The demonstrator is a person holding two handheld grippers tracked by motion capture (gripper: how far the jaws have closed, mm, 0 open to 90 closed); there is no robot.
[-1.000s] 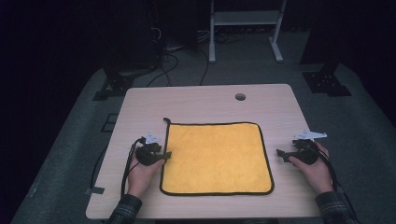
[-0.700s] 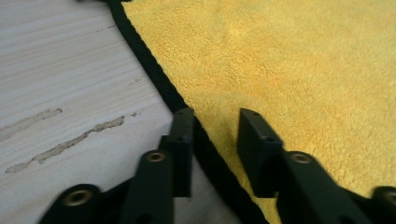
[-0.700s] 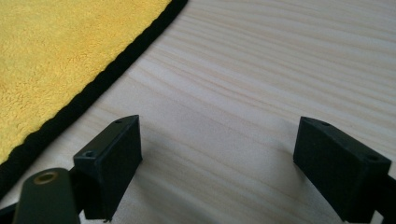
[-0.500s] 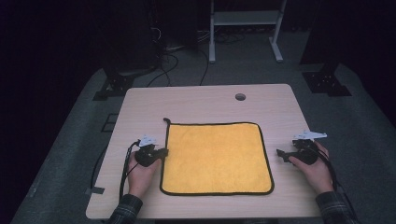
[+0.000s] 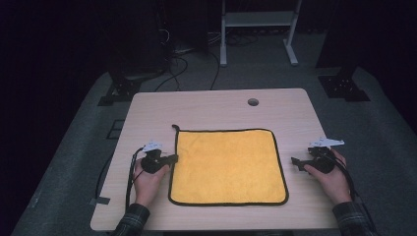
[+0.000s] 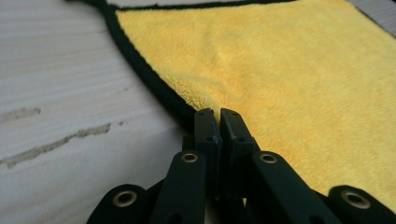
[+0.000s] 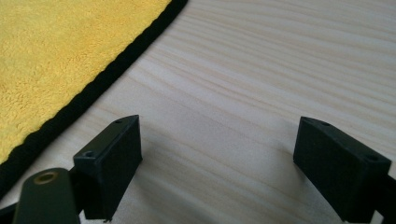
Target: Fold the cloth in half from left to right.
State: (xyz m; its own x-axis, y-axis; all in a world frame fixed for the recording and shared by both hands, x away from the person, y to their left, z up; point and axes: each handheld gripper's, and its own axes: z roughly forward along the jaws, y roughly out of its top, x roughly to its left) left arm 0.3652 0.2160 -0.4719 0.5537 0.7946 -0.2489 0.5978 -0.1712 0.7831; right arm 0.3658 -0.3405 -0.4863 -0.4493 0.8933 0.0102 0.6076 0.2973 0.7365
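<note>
Left tool [image 5: 173,159] pinched shut right at the left edge of the yellow cloth [image 5: 227,164], jaws just closed together, looks like on the black hem, though hard to tell how much fabric got caught. Right tool [image 5: 295,161] wide open, parked on bare bench [image 5: 216,105] just beside the cloth's right edge. Cloth lying flat, mid-bench.
</note>
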